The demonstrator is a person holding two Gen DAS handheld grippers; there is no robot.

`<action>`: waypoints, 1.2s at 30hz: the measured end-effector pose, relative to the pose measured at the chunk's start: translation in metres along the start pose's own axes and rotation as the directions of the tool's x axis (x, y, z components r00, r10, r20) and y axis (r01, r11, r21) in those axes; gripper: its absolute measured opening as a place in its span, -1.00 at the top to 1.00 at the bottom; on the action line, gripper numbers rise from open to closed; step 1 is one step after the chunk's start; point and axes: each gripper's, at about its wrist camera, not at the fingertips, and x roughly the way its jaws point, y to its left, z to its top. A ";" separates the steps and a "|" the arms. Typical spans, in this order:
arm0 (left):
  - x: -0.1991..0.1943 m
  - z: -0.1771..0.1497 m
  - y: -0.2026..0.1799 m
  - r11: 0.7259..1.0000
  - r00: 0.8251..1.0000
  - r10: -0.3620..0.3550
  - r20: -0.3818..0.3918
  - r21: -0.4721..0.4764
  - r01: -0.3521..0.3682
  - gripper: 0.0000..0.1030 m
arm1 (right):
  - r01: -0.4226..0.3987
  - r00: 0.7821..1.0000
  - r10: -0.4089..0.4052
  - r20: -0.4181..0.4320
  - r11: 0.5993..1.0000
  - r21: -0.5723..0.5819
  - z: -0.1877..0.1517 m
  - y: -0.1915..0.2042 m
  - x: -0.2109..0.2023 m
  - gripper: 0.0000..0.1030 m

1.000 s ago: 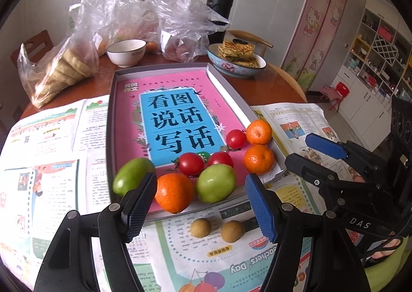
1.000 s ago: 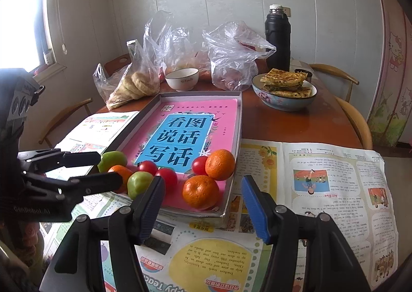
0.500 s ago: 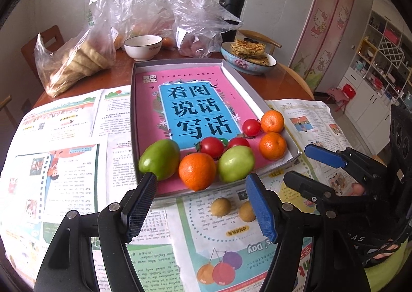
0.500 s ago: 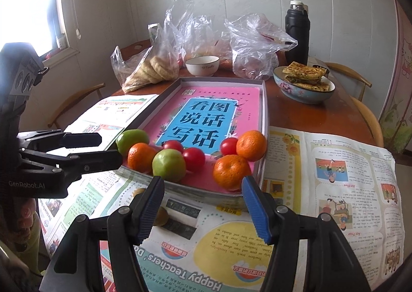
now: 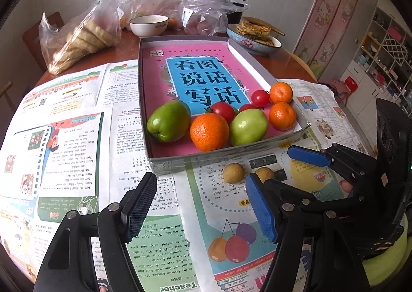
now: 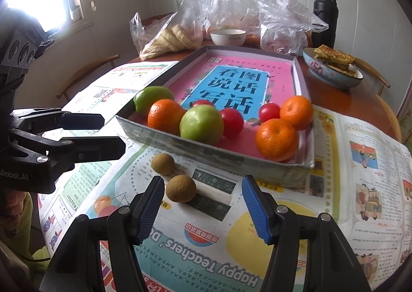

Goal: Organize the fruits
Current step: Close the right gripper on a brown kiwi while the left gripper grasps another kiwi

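A grey box lid [image 5: 226, 155] [image 6: 206, 153] with a pink book inside holds two green fruits [image 5: 168, 121] [image 6: 201, 124], three oranges [image 5: 209, 131] [image 6: 276, 139] and several cherry tomatoes [image 5: 223, 110] [image 6: 231, 122] at its near end. Two small brown longans [image 5: 233, 173] [image 6: 180, 188] lie on the newspaper just in front of the lid. My left gripper [image 5: 200, 207] is open and empty, short of the lid. My right gripper [image 6: 203, 204] is open and empty, the nearer longan just ahead between its fingers; it also shows in the left wrist view [image 5: 309, 163].
Newspapers [image 5: 77, 142] cover the round wooden table. At the back stand plastic bags of bread [image 5: 85, 37], a white bowl [image 5: 148, 25], a bowl of pancakes [image 6: 332, 70] and a black thermos [image 6: 325, 16]. Chairs stand around the table.
Both grippers have drawn back and lowered toward the near table edge. The fruits and longans now sit farther ahead; nothing was grasped.
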 end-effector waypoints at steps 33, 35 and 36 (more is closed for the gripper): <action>0.054 0.006 -0.034 0.999 0.996 -0.033 -0.079 0.017 0.034 0.11 | -0.022 1.000 0.022 0.007 0.999 0.025 -0.009 -0.024 -0.014 0.44; 0.056 0.007 -0.035 0.999 0.996 -0.035 -0.077 0.017 0.036 0.13 | -0.022 1.000 0.022 0.017 0.999 0.033 -0.007 -0.028 -0.017 0.44; 0.056 0.007 -0.035 0.999 0.997 -0.028 -0.075 0.017 0.029 0.17 | -0.023 0.999 0.023 0.022 0.999 0.034 -0.007 -0.029 -0.019 0.44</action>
